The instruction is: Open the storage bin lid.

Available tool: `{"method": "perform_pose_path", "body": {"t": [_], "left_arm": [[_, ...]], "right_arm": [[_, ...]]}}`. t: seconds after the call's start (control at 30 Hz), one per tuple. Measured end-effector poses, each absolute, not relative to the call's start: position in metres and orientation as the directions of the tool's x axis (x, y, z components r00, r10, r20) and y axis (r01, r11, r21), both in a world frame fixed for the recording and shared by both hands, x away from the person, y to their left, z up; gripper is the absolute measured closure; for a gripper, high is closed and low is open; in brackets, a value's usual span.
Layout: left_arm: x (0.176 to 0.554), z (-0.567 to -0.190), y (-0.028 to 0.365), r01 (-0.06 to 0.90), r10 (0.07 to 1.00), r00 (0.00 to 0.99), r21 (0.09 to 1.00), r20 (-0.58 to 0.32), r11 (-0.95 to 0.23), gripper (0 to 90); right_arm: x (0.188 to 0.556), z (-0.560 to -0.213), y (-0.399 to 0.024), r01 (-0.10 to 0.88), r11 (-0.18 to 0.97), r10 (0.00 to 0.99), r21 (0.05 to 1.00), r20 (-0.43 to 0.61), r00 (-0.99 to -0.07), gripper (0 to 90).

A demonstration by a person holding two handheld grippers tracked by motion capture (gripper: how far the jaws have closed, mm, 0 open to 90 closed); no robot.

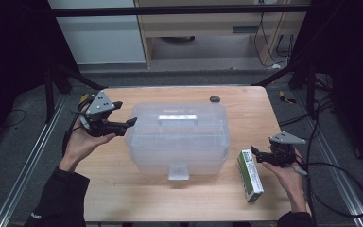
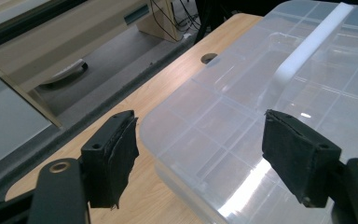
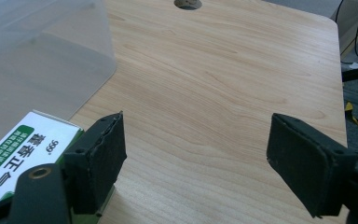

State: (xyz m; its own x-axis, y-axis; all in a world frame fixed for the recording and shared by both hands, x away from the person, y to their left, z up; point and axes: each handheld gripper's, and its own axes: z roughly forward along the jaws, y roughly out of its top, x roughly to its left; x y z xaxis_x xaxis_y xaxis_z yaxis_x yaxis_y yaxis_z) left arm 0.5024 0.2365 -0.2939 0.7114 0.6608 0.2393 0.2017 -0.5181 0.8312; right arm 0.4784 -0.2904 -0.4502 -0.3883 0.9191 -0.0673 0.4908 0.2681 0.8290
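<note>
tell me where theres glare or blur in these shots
High view: a bright glare strip on the clear storage box lid, dark surroundings. Left gripper view: a white glare patch on the lid near the right-hand fingers, which look soft. Right gripper view: the green-and-white carton is slightly blurred up close.

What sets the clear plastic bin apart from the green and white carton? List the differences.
The bin is see-through with a closed lid and white handle; the carton is opaque, printed green and white. The bin is far bigger and sits mid-table beside the left gripper; the carton lies flat near the right gripper. Both rest on the table, untouched, and both grippers are open.
</note>
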Motion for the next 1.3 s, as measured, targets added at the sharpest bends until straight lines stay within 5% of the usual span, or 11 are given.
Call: {"method": "perform_pose_path", "body": {"t": [1.3], "left_arm": [[0.503, -0.293, 0.187, 0.112, 0.507, 0.787, 0.726, 0.352, -0.678, 29.2]], "right_arm": [[0.48, -0.452, -0.29, 0.51, 0.288, 0.914, 0.81, -0.074, -0.398, 22.0]]}}
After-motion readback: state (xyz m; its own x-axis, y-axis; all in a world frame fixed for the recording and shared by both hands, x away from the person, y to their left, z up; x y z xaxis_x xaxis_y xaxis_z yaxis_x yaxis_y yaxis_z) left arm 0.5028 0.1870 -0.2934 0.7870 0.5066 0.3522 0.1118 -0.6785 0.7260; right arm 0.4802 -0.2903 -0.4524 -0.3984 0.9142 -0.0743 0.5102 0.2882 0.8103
